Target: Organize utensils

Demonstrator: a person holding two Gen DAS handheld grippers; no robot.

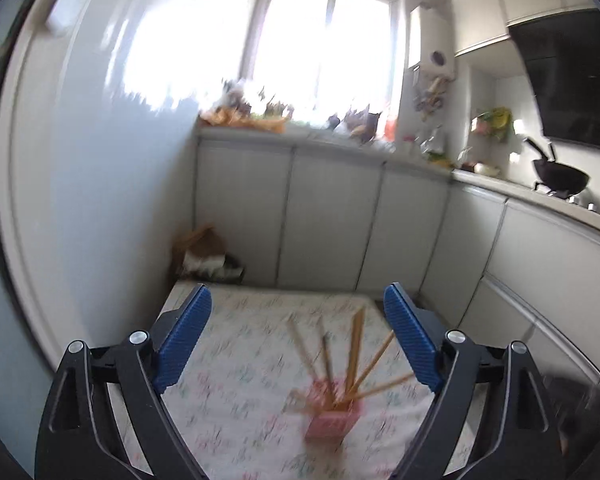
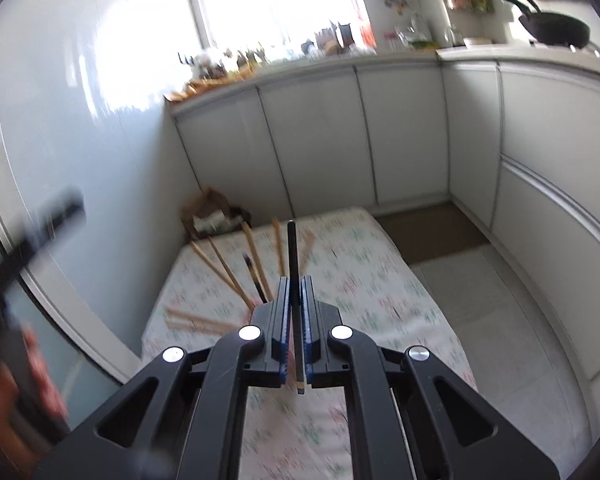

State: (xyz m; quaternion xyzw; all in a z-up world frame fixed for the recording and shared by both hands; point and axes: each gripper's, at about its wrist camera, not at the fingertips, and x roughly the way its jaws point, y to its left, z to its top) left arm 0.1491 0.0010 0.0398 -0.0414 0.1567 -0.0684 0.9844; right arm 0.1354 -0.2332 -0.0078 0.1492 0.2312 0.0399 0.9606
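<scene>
A pink holder [image 1: 331, 420] stands on the floral-cloth table [image 1: 240, 360] with several wooden chopsticks [image 1: 356, 344] fanned out of it. My left gripper [image 1: 298, 340] is open and empty, raised above the table, the holder low between its blue fingers. My right gripper [image 2: 296, 280] is shut on a dark chopstick [image 2: 292, 248] that points straight ahead. Beyond and left of it, several wooden chopsticks [image 2: 224, 268] and a dark one [image 2: 254, 270] fan up from the holder, which the gripper hides.
The table [image 2: 380, 280] sits in a kitchen corner by a glossy wall. White cabinets [image 1: 332, 216] and a cluttered counter run behind and right. A brown bag [image 1: 202, 250] sits past the table's far left corner. A black wok [image 1: 560, 178] sits on the stove.
</scene>
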